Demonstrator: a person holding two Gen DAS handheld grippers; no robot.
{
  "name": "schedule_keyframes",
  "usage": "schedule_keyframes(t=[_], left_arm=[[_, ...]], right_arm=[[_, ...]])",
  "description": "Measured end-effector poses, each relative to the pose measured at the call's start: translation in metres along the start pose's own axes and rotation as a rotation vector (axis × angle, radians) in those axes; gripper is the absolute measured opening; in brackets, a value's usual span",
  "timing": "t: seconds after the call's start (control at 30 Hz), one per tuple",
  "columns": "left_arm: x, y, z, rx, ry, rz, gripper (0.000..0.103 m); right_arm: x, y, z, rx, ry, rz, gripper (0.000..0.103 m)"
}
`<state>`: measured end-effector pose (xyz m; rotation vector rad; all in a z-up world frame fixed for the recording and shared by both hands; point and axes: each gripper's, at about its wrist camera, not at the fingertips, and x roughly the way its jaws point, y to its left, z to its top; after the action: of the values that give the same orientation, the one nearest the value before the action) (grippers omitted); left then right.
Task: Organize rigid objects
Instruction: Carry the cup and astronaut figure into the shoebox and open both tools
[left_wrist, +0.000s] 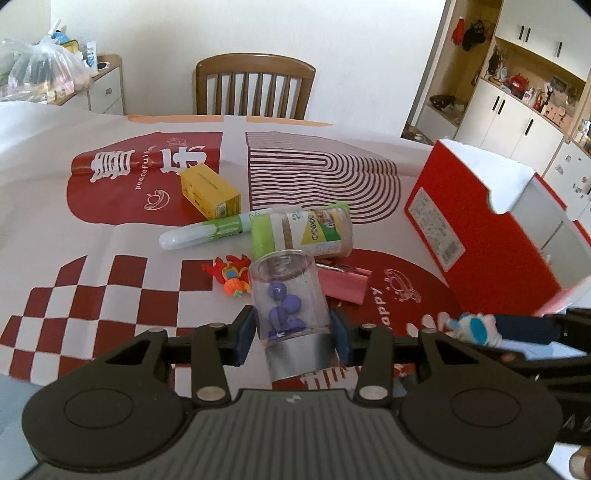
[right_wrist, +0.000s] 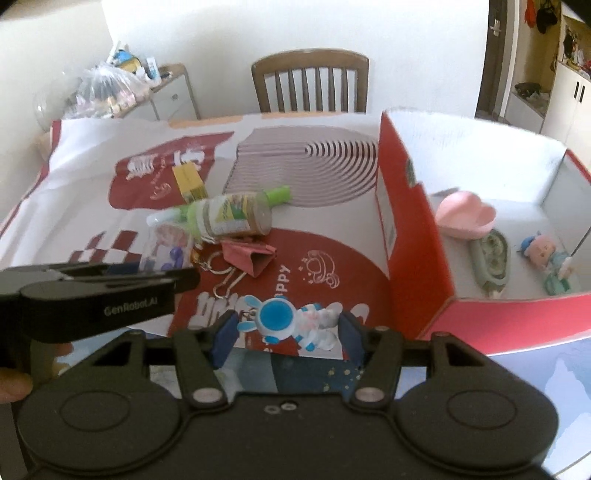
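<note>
The tabletop (left_wrist: 122, 236) wore a red-and-white patterned cloth (left_wrist: 44, 155). Around a fallen green-capped jar (left_wrist: 306, 230) lay a yellow carton (left_wrist: 208, 190), white marker (left_wrist: 203, 232), pink box (left_wrist: 343, 282); a red cardboard box (left_wrist: 476, 229) stood right.

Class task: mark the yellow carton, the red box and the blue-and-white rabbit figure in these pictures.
yellow carton (left_wrist: 208, 190), left wrist view, on its top face.
red box (right_wrist: 410, 236), right wrist view, on its near outer wall.
rabbit figure (right_wrist: 277, 315), right wrist view, on its blue face.
</note>
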<state>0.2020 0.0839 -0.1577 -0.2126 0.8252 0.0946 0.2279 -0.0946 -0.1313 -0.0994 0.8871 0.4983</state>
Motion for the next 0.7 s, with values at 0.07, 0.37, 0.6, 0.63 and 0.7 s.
schedule_keyframes(t=[0.07, 0.37, 0.6, 0.63, 0.7], left_arm=[[-0.011, -0.003, 0.001, 0.006, -0.004, -0.006, 0.043], [-0.058, -0.021, 0.015, 0.039, 0.006, -0.029, 0.043], [-0.084, -0.043, 0.036, 0.067, -0.016, -0.068, 0.043], [-0.087, -0.046, 0.039, 0.069, -0.02, -0.071, 0.043], [-0.093, -0.055, 0.045, 0.083, -0.035, -0.075, 0.043]], right_arm=[[-0.011, 0.0, 0.002, -0.004, -0.013, 0.006, 0.058], [-0.063, -0.009, 0.018, -0.015, -0.072, 0.037, 0.058], [-0.096, -0.029, 0.029, -0.025, -0.113, 0.036, 0.058], [-0.1, -0.033, 0.03, -0.028, -0.119, 0.033, 0.058], [-0.108, -0.043, 0.034, -0.032, -0.131, 0.028, 0.058]])
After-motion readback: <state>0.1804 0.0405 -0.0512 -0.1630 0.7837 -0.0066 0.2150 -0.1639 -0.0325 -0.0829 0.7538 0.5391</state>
